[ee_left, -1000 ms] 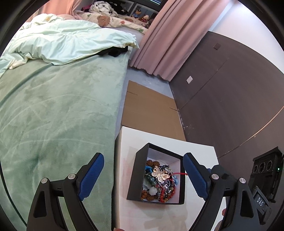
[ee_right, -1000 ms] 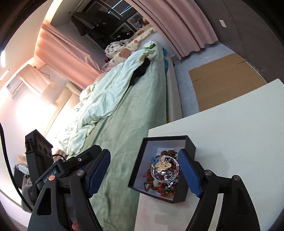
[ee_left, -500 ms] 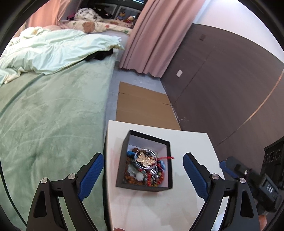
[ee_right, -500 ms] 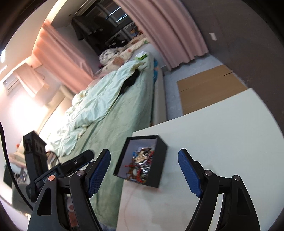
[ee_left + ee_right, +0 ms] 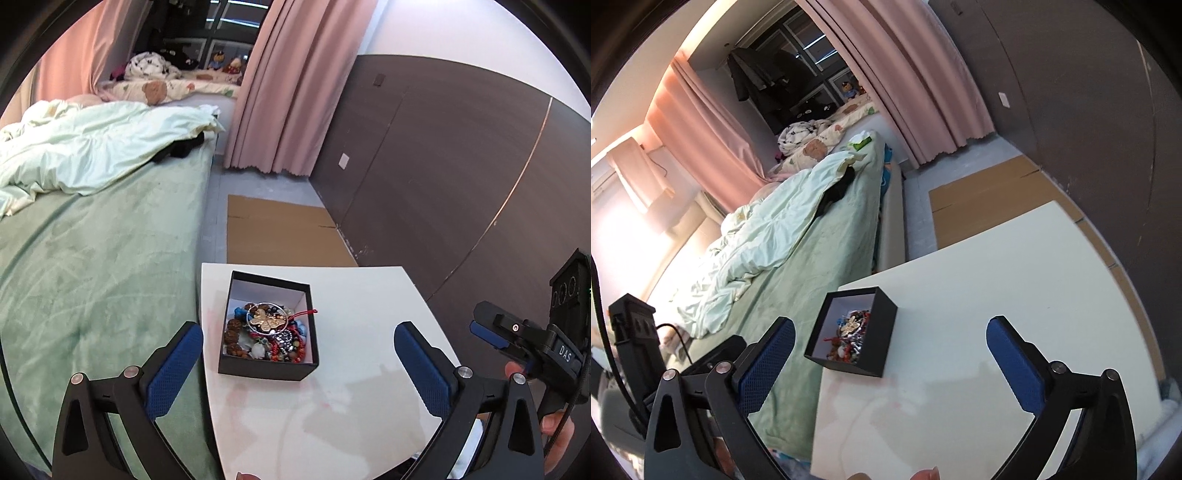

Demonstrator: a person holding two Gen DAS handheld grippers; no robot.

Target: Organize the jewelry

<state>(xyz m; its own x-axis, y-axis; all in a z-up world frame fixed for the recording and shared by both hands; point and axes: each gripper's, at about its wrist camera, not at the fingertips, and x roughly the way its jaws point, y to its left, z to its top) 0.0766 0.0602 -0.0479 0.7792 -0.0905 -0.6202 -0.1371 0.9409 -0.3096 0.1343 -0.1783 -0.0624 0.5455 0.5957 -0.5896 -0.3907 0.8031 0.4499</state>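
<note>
A black open box (image 5: 266, 370) with a white inside stands on the white table (image 5: 354, 317) near its left edge. It holds a pile of jewelry (image 5: 267, 334): bead bracelets, red cord, a gold butterfly piece in a silver hoop. My left gripper (image 5: 298, 365) is open and empty, held back from the box and above the table. My right gripper (image 5: 890, 360) is open and empty, with the box (image 5: 882, 341) to its left front and the jewelry (image 5: 851, 338) inside. The right gripper also shows at the right edge of the left wrist view (image 5: 495, 338).
A bed with a green blanket (image 5: 92, 266) and pale duvet (image 5: 92, 147) lies against the table's left side. Flat cardboard (image 5: 280, 236) lies on the floor beyond the table. A dark wall panel (image 5: 443, 166) runs along the right. Pink curtains (image 5: 288, 92) hang behind.
Both grippers have pulled back and up from the box, which now looks smaller and farther ahead. The right gripper has swung to the right of it. Both stay open.
</note>
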